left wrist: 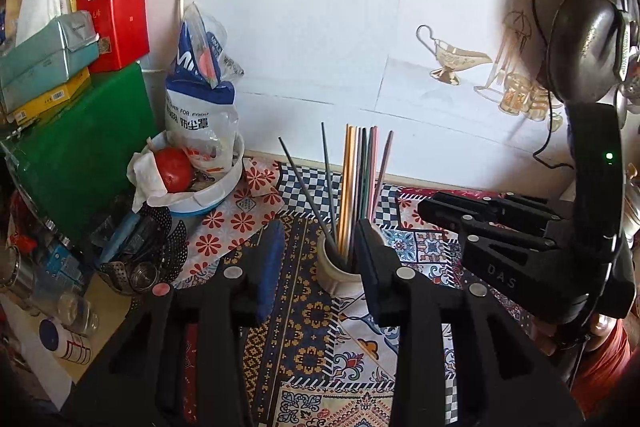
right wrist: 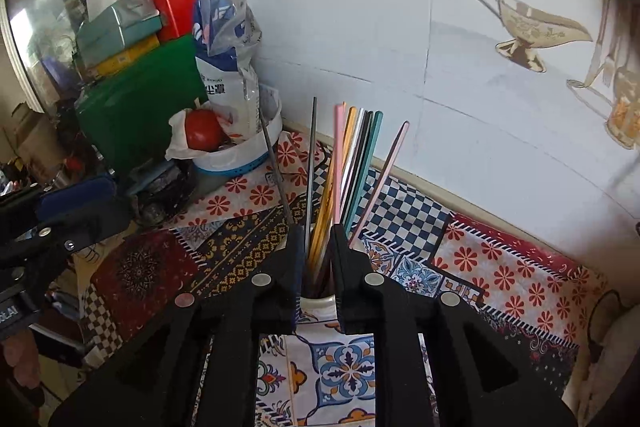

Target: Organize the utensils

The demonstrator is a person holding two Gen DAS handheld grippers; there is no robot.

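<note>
Jaws of the right gripper point(right wrist: 316, 267) straddle chopsticks point(right wrist: 352, 163), hiding their holder point(left wrist: 340, 269).

White tiled wall point(left wrist: 320, 27) fills upper centre of both views, w/ thin grey grout lines. Gold gravy-boat decal point(right wrist: 532, 31) at upper right. Patchwork-print tablecloth point(right wrist: 500, 267) covers bottom half: red florals, navy checks, blue tile motifs. Cluttered shelf area at left: green box point(left wrist: 80, 163), red tin point(left wrist: 114, 23). Daylight, soft, fairly bright on wall.
</note>
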